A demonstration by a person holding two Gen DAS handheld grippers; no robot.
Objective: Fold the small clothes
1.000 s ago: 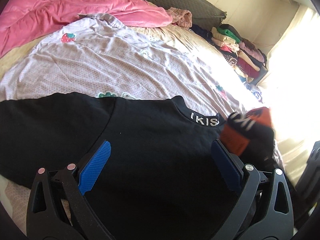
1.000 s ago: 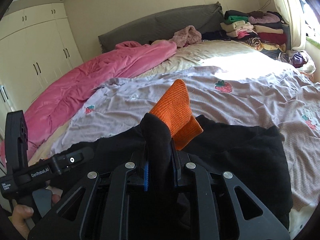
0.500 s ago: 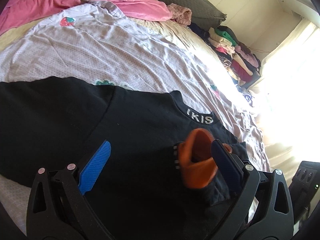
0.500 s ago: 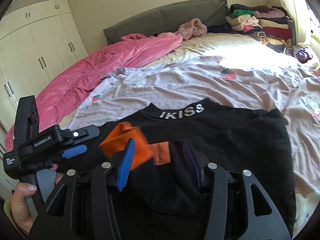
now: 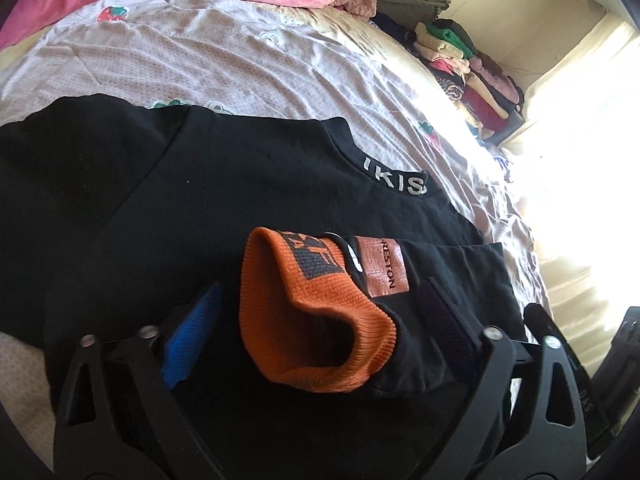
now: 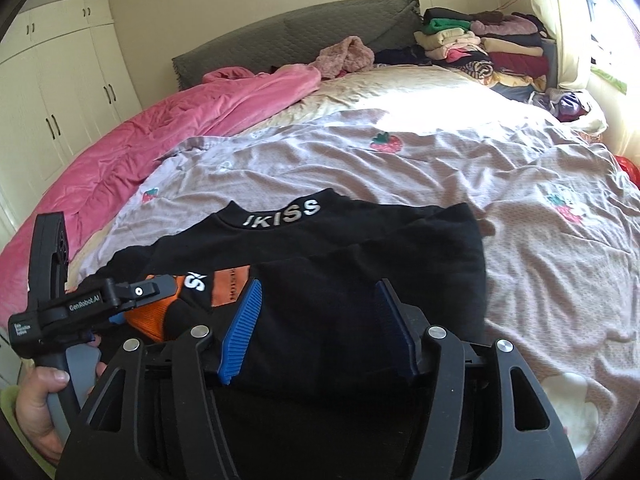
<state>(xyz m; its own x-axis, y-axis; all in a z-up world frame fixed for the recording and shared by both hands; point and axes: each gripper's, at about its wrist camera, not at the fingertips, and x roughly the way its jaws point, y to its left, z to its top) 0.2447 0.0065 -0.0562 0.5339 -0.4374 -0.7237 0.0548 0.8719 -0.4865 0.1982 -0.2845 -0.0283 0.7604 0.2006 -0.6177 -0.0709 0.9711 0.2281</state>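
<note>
On bed centre: one black sweatshirt (image 6: 360,280), orange cuff (image 5: 304,320) at 9 o'clock. Left gripper (image 5: 320,320) closing, straddling the cuff; right gripper (image 6: 320,320) opening, empty.

Black sweatshirt (image 6: 360,248) lies flat, orange cuff (image 5: 304,320) folded across.

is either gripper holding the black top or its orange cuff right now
Neither. The left gripper stands open around the orange cuff, pads clear; the right gripper is open over the black top.

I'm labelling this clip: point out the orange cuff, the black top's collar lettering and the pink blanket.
orange cuff (image 5: 280,312), left wrist view, ribbed outer face
collar lettering (image 6: 282,213), right wrist view, middle letters
pink blanket (image 6: 168,128), right wrist view, its crumpled middle
</note>
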